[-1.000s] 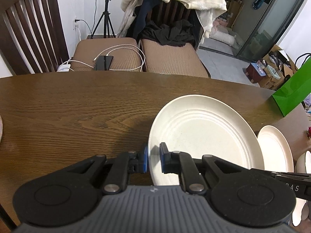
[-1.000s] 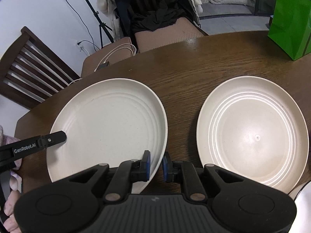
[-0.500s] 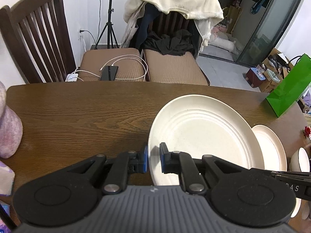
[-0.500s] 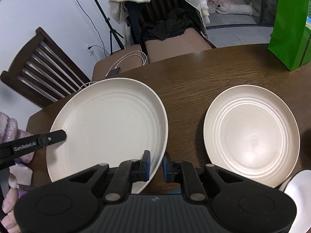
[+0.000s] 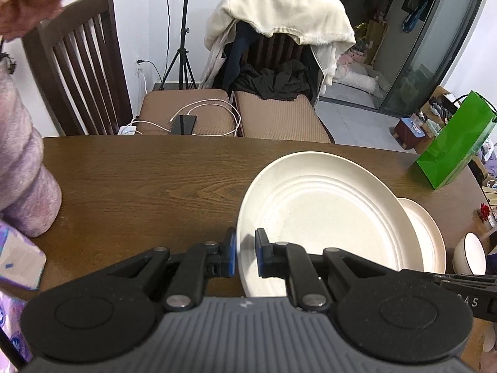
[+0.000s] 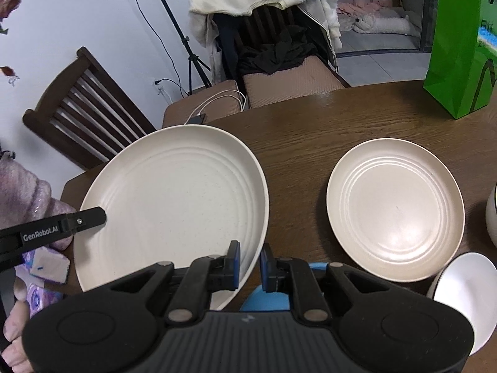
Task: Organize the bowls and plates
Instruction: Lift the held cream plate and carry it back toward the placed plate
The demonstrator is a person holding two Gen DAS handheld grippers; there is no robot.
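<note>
Above the table (image 5: 149,180), large plate (image 5: 326,217) lifted higher, both grippers' jaws still clamping its rim.

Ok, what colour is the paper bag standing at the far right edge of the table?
Bright green. The paper bag shows best in the right wrist view, with a printed design on its side.

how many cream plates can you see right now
2: the large round cream plate clamped at its rim by both grippers, and the smaller cream plate lying on the brown wooden table.
</note>
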